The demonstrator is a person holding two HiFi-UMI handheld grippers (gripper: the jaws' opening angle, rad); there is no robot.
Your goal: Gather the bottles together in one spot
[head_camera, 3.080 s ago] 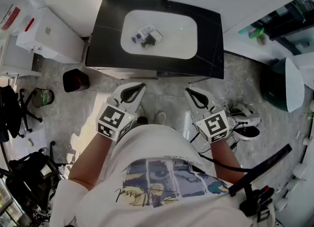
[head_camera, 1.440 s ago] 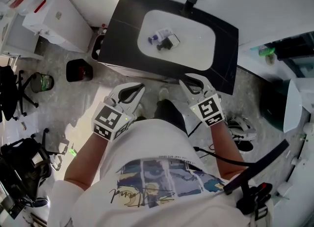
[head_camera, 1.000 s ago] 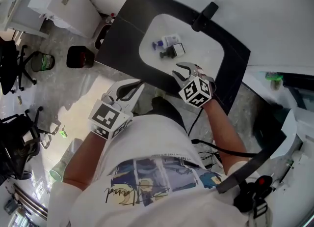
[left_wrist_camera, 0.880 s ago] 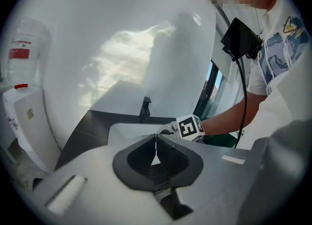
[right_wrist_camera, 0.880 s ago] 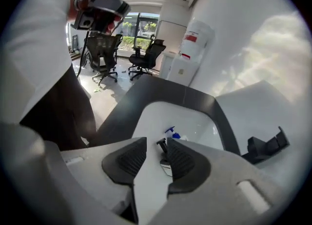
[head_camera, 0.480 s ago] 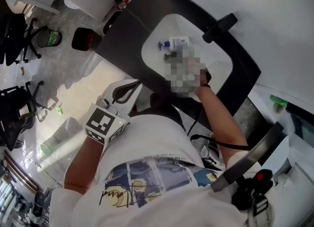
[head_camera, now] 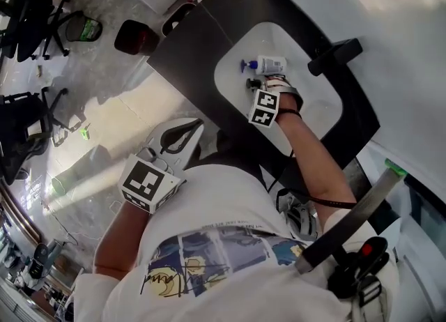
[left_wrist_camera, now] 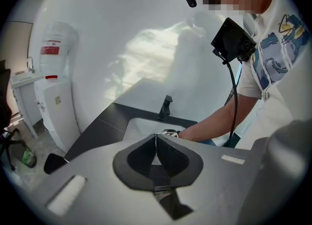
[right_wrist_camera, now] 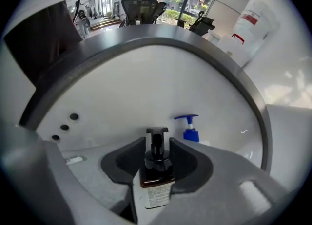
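Right gripper (head_camera: pixel 262 90) is reached into the white sink basin (head_camera: pixel 315 115) set in the black counter (head_camera: pixel 187 47). Its claw is spread around the brown pump bottle (right_wrist_camera: pixel 157 170), jaws close on either side; no firm pinch seen. White bottle with blue pump (head_camera: pixel 270 65) lies just beyond it, in the basin's left part. Left gripper (left_wrist_camera: pixel 156 139) is held off the counter's front edge, jaws pressed together, empty.

From overhead the right claw (head_camera: pixel 261 90) hides most of the dark pump bottle (right_wrist_camera: pixel 157 170), whose label is illegible.
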